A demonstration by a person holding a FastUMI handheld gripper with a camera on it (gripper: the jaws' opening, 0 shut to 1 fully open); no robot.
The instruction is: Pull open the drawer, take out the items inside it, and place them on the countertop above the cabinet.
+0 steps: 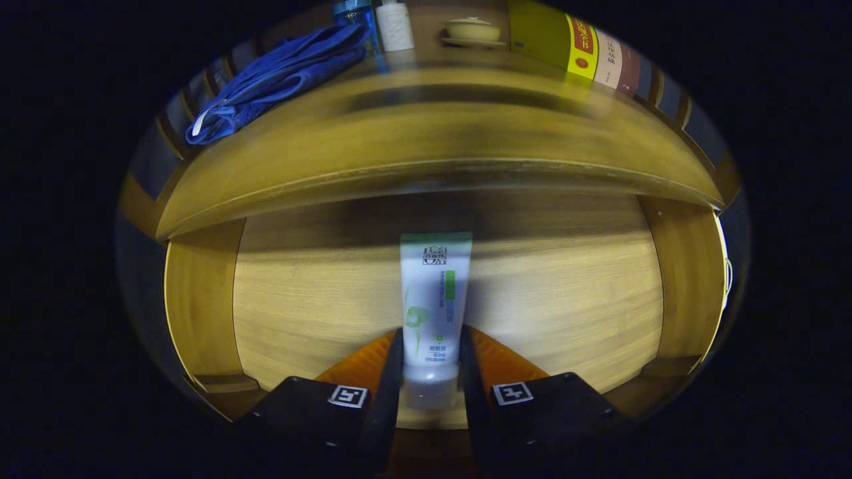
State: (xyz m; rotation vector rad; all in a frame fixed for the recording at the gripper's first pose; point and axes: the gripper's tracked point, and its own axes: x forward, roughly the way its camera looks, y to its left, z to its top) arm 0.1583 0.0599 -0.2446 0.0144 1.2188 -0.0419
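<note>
The wooden drawer point(200, 313) stands pulled open below the countertop point(426, 143). A white tube with green print point(434, 299) points away from me over the drawer's floor, its cap end near me. Both fingers of my gripper point(431, 346) press on the tube's lower part, one on each side. The fingertips point(394, 352) reach about a third of the way up the tube. Whether the tube rests on the drawer floor or hangs just above it I cannot tell.
On the countertop beyond the drawer lie a folded blue cloth point(279, 73), a white bottle point(395, 26), a lidded bowl on a saucer point(472, 31) and a row of books point(579, 50). The drawer's side walls point(685, 279) close in left and right.
</note>
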